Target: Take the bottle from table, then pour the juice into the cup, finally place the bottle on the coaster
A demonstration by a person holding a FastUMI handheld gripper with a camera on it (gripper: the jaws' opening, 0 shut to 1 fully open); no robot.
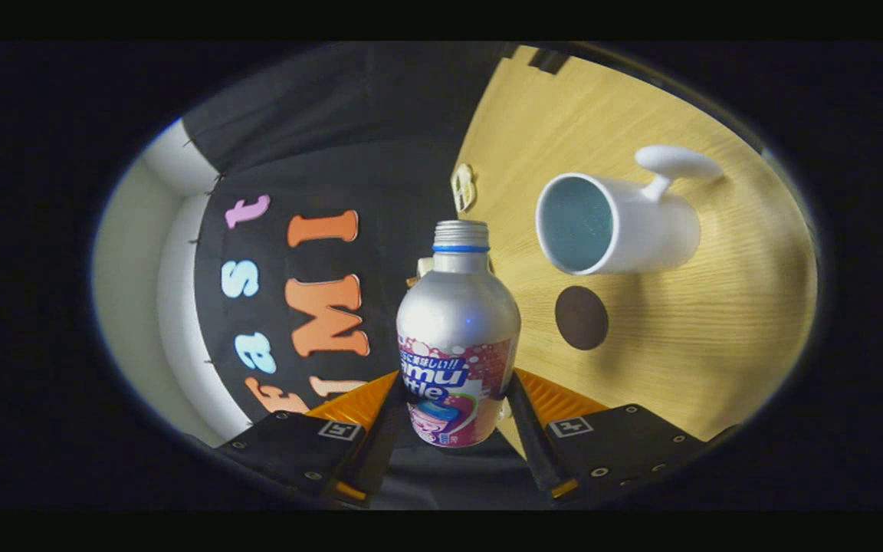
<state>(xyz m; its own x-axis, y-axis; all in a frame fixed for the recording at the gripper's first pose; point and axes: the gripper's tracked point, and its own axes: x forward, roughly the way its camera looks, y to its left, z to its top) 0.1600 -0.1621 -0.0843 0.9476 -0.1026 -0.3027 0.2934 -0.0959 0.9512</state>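
A silver bottle (457, 337) with a pink label and an uncapped threaded neck sits between my fingers, and my gripper (455, 399) is shut on its lower body. The whole view is rolled over, so the wooden table (702, 345) stands on the right and the bottle is tilted with it. Beyond the bottle's neck and to its right stands a white cup (614, 222) with a handle, its pale blue inside facing me. A small dark round coaster (581, 317) lies on the table between the cup and the bottle.
The booth's black cloth wall (311, 176) fills the space left of the bottle. A small pale object (463, 186) lies at the table's far edge near the wall. Bare wood stretches past the cup and coaster.
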